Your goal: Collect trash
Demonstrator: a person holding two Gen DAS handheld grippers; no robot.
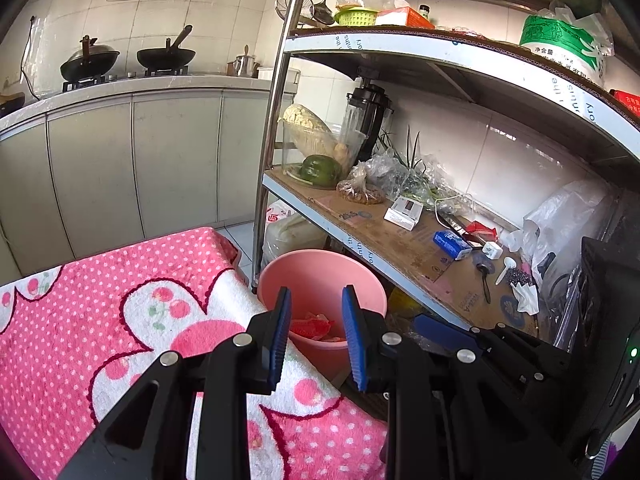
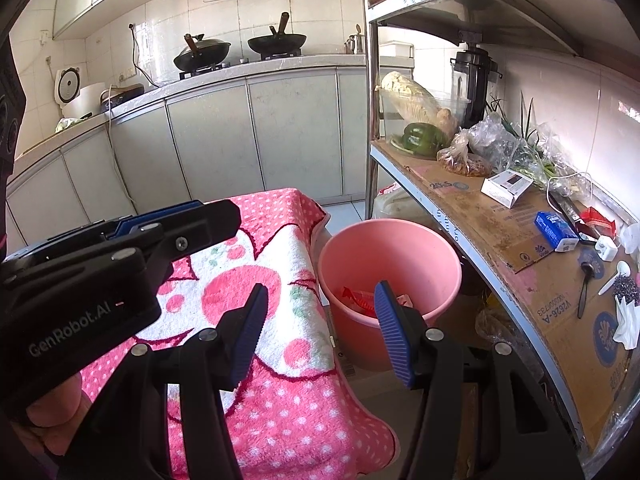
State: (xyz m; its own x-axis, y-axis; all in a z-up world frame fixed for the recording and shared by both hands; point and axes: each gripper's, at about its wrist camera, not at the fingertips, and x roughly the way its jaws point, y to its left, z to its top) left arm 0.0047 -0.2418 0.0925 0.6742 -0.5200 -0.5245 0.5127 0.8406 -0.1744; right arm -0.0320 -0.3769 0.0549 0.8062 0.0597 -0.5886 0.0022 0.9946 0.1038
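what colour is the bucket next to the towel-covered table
Pink. The bucket shows best in the right wrist view, with red scraps at its bottom.

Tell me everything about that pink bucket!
The pink bucket is round, smooth and looks like plastic. It stands upright with no lid, on the floor between the pink spotted towel and the metal shelf. Its rim sits close to the towel's edge. Inside, at the bottom, lie red scraps of trash. Nothing is gripping it.
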